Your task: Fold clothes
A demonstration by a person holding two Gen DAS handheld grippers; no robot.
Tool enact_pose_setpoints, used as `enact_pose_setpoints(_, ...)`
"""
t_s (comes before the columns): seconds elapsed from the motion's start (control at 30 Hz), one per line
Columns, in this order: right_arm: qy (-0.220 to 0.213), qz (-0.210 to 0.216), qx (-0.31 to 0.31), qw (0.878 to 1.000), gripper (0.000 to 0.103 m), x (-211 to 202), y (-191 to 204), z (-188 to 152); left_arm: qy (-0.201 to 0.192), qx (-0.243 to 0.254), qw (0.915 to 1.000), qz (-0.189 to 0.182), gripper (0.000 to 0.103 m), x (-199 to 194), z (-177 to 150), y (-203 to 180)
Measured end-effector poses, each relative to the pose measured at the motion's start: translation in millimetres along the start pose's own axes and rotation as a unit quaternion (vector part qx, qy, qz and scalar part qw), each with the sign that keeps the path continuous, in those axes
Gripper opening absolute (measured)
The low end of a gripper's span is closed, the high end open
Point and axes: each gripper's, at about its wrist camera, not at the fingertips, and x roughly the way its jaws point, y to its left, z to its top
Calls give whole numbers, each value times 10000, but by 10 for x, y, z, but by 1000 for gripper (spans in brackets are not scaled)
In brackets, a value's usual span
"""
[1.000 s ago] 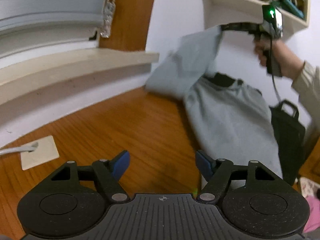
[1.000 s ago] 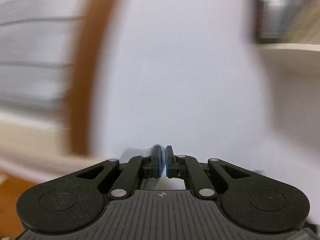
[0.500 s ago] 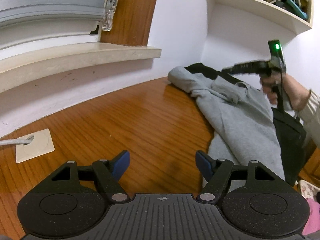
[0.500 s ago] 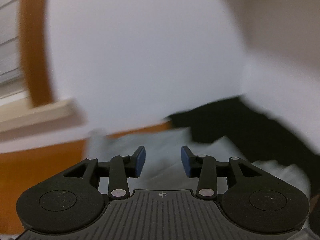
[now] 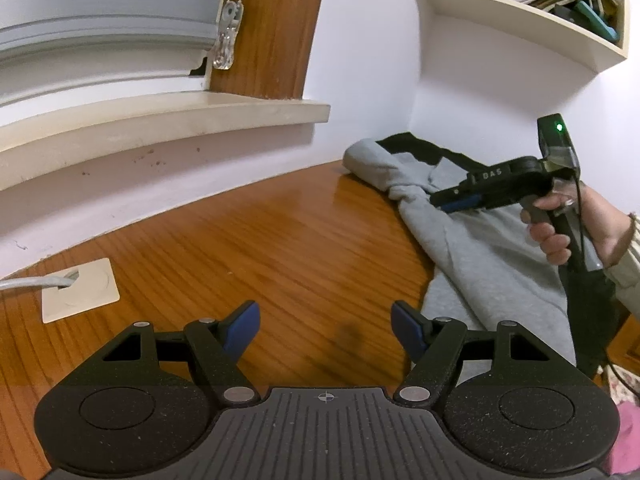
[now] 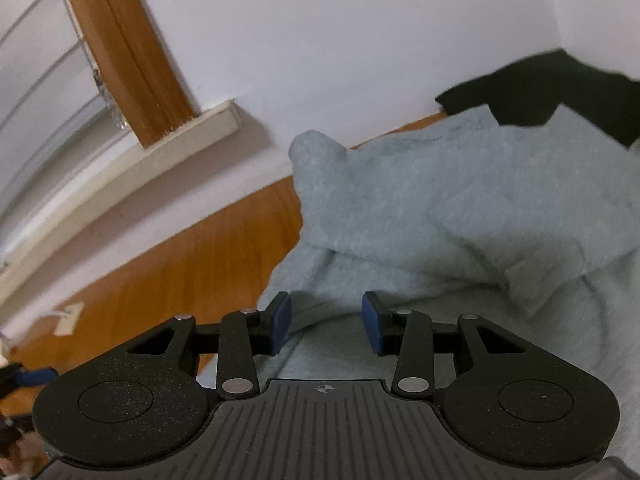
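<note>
The grey sweatshirt (image 5: 472, 240) lay crumpled along the right side of the wooden table (image 5: 256, 248), its far end near the wall corner, partly over a black garment (image 5: 420, 150); the right gripper (image 6: 325, 322), held by a hand (image 5: 560, 224), hovered over it with jaws parted and nothing pinched; the left gripper (image 5: 325, 326) stood released wide over bare wood, just left of the sweatshirt's near edge.
</note>
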Motion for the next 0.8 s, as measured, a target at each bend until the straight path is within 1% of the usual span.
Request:
enact_pose_setpoints(0.07, 55, 135, 111, 9998, 40, 9, 10, 9, -6, 29, 10000, -12, 75, -11, -6, -19)
enact_pose_setpoints(0.23, 165, 177, 69, 9997, 40, 170, 144, -24, 1, 103, 9999, 19, 74, -61, -32, -84)
enact_pose_setpoints(0.3, 107, 170, 69, 9998, 40, 206, 149, -12, -46, 76, 10000, -26, 70, -156, -45, -137)
enact_pose_setpoints(0.33, 67, 169, 66, 9998, 36, 218, 149, -5, -67, 78, 9999, -49, 70, -207, -54, -169)
enact_pose_setpoints(0.37, 15, 146, 46, 9999, 27, 218, 147, 0, -70, 120, 9999, -62, 63, -264, -72, -213)
enact_pose_setpoints(0.4, -79, 109, 9, 9999, 10, 191, 138, 1, -51, 182, 9998, -53, 54, -317, -99, -263)
enact_pose_setpoints(0.5, -513, 12, -83, 9987, 9, 19, 96, 4, 1, 354, 9994, -44, 46, -462, -182, -413)
enact_pose_setpoints(0.57, -718, -87, -243, 9971, 9, -118, 84, 5, 74, 471, 9987, -151, 46, -516, -233, -534)
enact_pose_setpoints(0.7, -654, -235, -424, 9967, 10, -177, 49, -7, 276, 702, 9964, -390, 47, -503, -310, -746)
enact_pose_setpoints(0.8, -602, -317, -481, 9965, 10, -149, 38, -35, 457, 730, 9946, -580, 50, -445, -348, -807)
